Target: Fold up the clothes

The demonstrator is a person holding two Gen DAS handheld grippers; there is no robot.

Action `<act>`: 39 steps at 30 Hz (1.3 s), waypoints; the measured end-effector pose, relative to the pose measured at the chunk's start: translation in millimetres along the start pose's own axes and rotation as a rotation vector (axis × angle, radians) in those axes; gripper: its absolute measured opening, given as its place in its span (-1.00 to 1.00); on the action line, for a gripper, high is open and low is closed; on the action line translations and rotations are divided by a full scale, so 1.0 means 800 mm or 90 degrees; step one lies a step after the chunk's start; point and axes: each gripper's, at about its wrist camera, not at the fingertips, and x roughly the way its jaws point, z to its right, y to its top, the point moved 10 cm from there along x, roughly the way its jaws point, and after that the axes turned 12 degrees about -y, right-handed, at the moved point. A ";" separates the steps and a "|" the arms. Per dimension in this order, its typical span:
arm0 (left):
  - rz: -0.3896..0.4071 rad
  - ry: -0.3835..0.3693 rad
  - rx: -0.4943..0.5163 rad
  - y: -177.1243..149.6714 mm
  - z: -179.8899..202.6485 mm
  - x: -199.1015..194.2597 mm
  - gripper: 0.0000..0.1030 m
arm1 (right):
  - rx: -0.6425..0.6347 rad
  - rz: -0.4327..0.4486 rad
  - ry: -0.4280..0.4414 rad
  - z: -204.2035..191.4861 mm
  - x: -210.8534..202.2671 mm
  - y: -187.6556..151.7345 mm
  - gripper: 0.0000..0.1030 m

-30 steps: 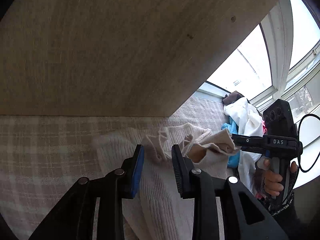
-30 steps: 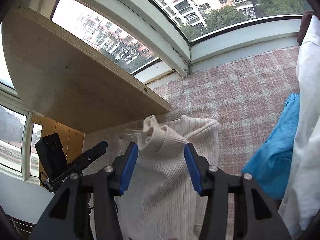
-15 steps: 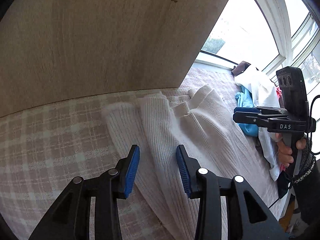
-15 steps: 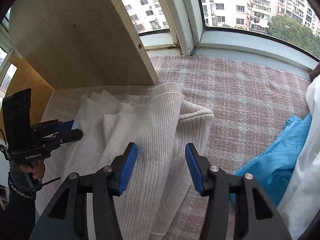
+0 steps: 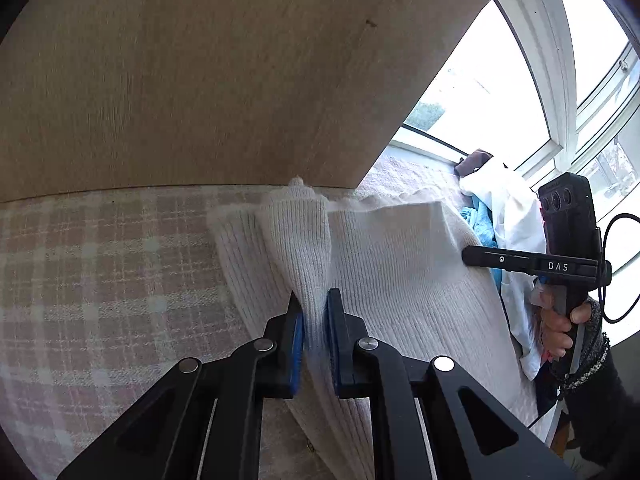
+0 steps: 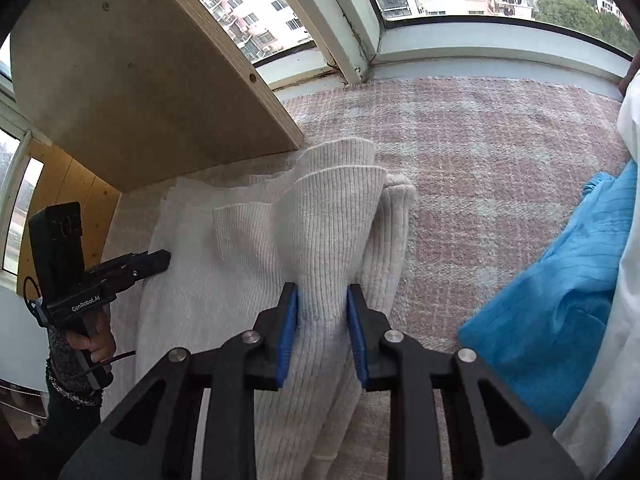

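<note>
A cream ribbed knit sweater [image 5: 400, 276] lies on the pink checked cloth [image 5: 100, 264], also seen in the right wrist view [image 6: 248, 248]. My left gripper [image 5: 315, 304] is shut on a bunched fold of the sweater at its left side. My right gripper [image 6: 322, 300] is shut on a thick fold of the sweater at its right side, lifting it slightly. Each gripper shows in the other's view: the right one [image 5: 472, 258] and the left one [image 6: 160, 260], both at the sweater's edges.
A wooden board [image 5: 240, 60] stands over the far left, also in the right wrist view [image 6: 140, 80]. A blue garment [image 6: 560, 308] and white clothing [image 6: 624, 272] lie at the right. Window frames [image 6: 440, 44] border the cloth's far edge.
Both grippers were open above the sweater half a second ago; both have now moved down and closed on folds of it.
</note>
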 end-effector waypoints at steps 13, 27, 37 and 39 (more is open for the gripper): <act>0.031 0.094 -0.009 0.043 -0.023 -0.019 0.30 | -0.064 0.024 -0.147 0.000 0.009 0.042 0.36; -0.027 0.132 0.010 0.066 -0.036 0.049 0.29 | -0.067 -0.060 -0.026 0.016 0.051 0.047 0.01; -0.017 0.044 0.038 0.062 0.004 0.030 -0.65 | -0.083 0.028 0.056 -0.028 -0.059 0.020 -0.58; 0.002 0.015 0.039 0.061 0.022 0.003 -0.65 | -0.088 0.051 0.067 -0.037 -0.085 0.015 -0.58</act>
